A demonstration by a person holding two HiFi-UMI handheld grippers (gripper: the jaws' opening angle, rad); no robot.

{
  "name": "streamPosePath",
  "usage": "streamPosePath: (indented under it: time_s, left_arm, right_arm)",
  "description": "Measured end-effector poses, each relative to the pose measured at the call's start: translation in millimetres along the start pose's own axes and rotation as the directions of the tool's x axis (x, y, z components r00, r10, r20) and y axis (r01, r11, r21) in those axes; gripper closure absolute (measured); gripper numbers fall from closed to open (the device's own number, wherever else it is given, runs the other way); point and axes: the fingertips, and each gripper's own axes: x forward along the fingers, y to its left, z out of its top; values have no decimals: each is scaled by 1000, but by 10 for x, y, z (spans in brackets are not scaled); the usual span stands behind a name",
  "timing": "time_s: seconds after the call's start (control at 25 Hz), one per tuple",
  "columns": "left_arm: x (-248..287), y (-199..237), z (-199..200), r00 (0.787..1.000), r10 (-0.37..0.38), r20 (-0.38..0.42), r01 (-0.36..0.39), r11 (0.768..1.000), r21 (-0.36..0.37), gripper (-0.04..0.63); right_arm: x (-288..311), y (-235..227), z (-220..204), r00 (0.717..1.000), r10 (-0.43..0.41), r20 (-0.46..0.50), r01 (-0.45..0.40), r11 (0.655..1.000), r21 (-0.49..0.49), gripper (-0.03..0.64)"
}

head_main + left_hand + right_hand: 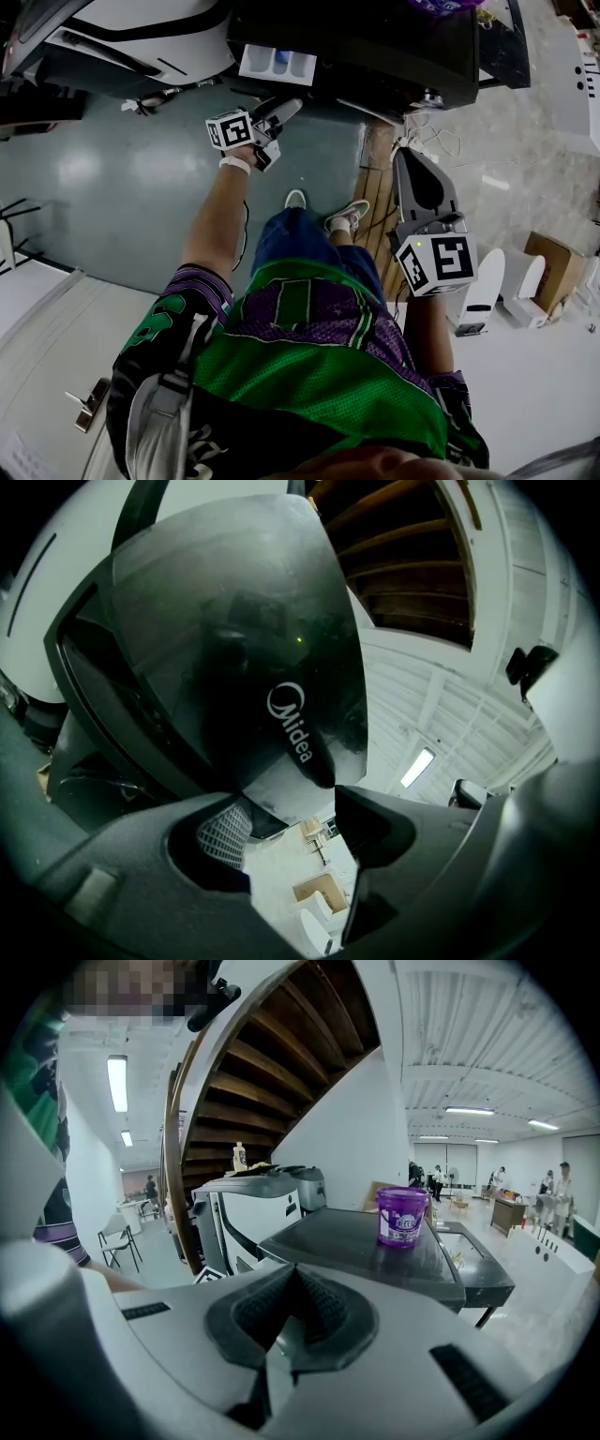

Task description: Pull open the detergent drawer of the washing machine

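Left hand-held gripper [289,799] released near detergent drawer [277,64], seemingly already out at washing machine [375,47] front edge; right hand-held gripper [286,1330] clenched empty, spare.

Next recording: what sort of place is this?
Probably a large open workshop or test hall, not a home: a black-topped washing machine stands on bare grey floor beside a white appliance, under a curved wooden staircase, with ceiling strip lights and people at desks in the distance.
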Motion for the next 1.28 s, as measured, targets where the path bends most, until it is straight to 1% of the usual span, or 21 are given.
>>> streamPosePath:
  time_s: [0.08, 0.28, 0.44, 0.76, 0.84, 1.0, 1.08, 1.16, 1.2, 1.28]
  left_arm:
    - [-13, -10, -14, 1000, -4, 6, 4, 1000, -5, 319]
    - [-74, 12, -125, 1000, -2, -15, 2, 1000, -7, 319]
    - [-115, -20, -184, 1000, -3, -10, 3, 1000, -11, 319]
    - [-221, -25, -242, 1000, 11, -6, -11, 1000, -21, 319]
    - [-276, 2, -268, 1000, 25, -2, -25, 1000, -17, 321]
    - [-304, 52, -173, 998, 30, 50, -28, 999, -40, 314]
    - [-356, 105, -116, 995, 30, 100, -21, 996, -90, 304]
    - [-415, 95, -41, 984, 2, 179, 28, 986, -162, 302]
    - [-436, 73, -4, 976, -16, 216, 57, 981, -185, 302]
    - [-474, 37, 61, 959, -47, 280, 108, 973, -205, 302]
  right_arm:
    - [-16, -6, -17, 1000, -3, -1, 3, 1000, 3, 617]
    - [-49, -18, -29, 1000, -8, 0, 8, 1000, 6, 617]
    - [-42, 6, -45, 1000, -5, -3, 5, 1000, 7, 617]
    - [-32, 57, -27, 1000, 15, -7, -15, 1000, 10, 617]
    - [-46, 63, -7, 1000, 21, -5, -21, 1000, 6, 617]
    - [-21, 43, -4, 999, 34, 2, -34, 999, 5, 617]
    - [-4, 81, -38, 999, 53, -10, -53, 999, -6, 617]
    - [-5, 124, -55, 997, 74, -24, -75, 997, -27, 617]
    - [-6, 133, -55, 996, 81, -28, -82, 996, -34, 617]
    - [-7, 126, -48, 996, 86, -30, -87, 995, -40, 617]
